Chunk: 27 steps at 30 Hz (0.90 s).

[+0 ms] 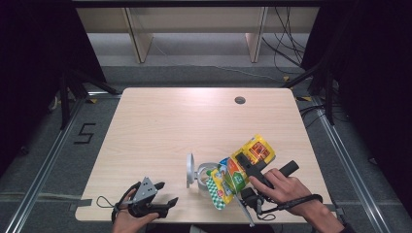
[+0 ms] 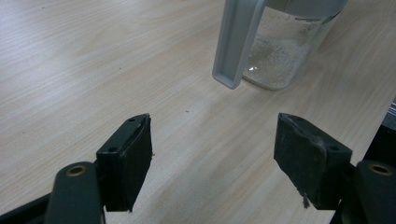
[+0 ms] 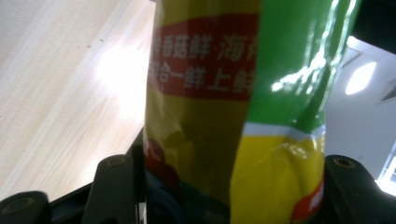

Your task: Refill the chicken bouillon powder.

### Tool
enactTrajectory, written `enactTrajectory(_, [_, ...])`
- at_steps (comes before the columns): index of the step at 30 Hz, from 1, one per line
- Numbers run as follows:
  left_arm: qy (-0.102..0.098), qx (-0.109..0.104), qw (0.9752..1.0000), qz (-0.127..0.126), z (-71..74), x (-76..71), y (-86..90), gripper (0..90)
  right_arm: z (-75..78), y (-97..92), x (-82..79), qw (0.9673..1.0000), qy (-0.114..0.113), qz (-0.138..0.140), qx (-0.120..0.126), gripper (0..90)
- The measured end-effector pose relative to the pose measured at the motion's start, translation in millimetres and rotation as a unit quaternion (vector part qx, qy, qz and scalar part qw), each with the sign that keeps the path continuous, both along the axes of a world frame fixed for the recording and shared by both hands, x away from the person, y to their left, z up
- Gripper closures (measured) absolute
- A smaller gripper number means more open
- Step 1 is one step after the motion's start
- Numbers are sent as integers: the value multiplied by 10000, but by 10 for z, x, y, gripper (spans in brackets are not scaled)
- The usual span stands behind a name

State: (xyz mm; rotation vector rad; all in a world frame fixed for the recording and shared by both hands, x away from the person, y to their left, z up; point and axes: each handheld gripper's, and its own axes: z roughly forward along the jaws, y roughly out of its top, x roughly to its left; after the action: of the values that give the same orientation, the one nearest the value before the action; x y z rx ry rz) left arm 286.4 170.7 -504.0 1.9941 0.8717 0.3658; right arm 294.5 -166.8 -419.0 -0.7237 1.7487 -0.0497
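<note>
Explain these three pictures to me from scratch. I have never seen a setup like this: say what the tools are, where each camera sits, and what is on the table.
A person sits at a wooden table and works with two hand-held tools, each ending in two black jaws that pinch like tongs.

The high view comes from a fixed camera above, looking down on the table. The other two pictures come from small cameras riding on the tools, looking out along their jaws.

The left gripper rests near the table's front edge, its jaws open with nothing between them. Its own view looks across the wood at a clear jug with a grey handle and some pale grains inside.

The right gripper is clamped on a yellow and green snack bag, tilted over the jug's mouth, which looks like pouring.
</note>
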Motion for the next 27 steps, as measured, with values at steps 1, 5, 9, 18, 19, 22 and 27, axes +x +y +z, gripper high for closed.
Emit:
enactTrajectory(1, [22, -14, 10000, 5, 1, 1, 2, 276, -6, 0, 0, 10000, 24, -12, -2, 456])
enactTrajectory(5, [20, -48, 10000, 21, -2, -1, -4, 275, 12, 9, 7, 10000, -10, 68, -52, 456])
enactTrajectory(9, [-35, 35, 10000, -37, 4, 3, 4, 275, 2, -8, -5, 10000, -5, 43, -8, 456])
enactTrajectory(18, [-71, 70, 9999, -66, 6, 9, 8, 275, 27, -12, 6, 10000, 9, 19, -64, 456])
enactTrajectory(19, [-75, 72, 9999, -65, 7, 8, 8, 275, 24, -15, 5, 10000, 41, 18, -39, 456])
enactTrajectory(22, [-73, 67, 9999, -61, 8, 8, 10, 275, 22, -8, 12, 10000, 14, 32, -55, 456])
enactTrajectory(27, [18, -12, 10000, 3, 1, 0, 0, 273, 21, -9, 6, 10000, -3, 37, -70, 456])
